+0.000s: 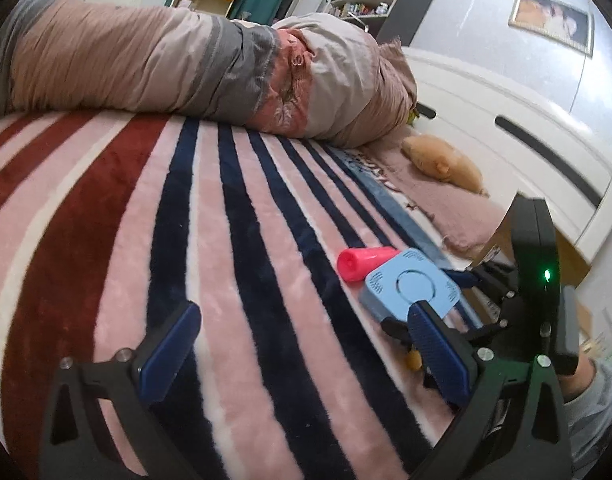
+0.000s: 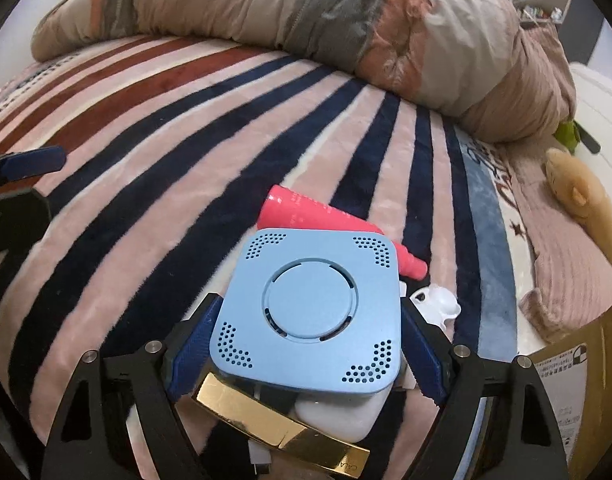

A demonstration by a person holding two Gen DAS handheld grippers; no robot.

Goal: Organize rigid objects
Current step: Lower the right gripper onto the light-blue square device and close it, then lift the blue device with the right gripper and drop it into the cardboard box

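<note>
Blue box [image 2: 310,312] (flat, rounded square, perforated corners, round centre disc) sits between the right gripper [image 2: 306,344] pads, one pad on each side edge, so the gripper is closed on it or very nearly. It rides on top of a small pile on the striped blanket [image 2: 185,152]: gold bar [image 2: 277,428] and white block [image 2: 338,416] under its near edge, pink cone [image 2: 306,212] behind and touching, small white piece [image 2: 438,300] just beside on the right.

Left gripper [image 1: 301,344] is spread wide, holding nothing, near the box's left side; in its view the box [image 1: 410,284] and cone [image 1: 362,264] lie close to the right pad.

Judgement: step is lifting the box off the pile. Keep pads square on the flat side walls, squeeze firm, lift straight up; a tilt could drag the gold bar or roll the cone. Soft blanket gives poor support, so avoid pressing down.

Writing: gold bar has dark print starting "CA", rest cut off. Cardboard box [image 2: 578,364] at right carries a label, too small to read. Cone has fine print, illegible.
</note>
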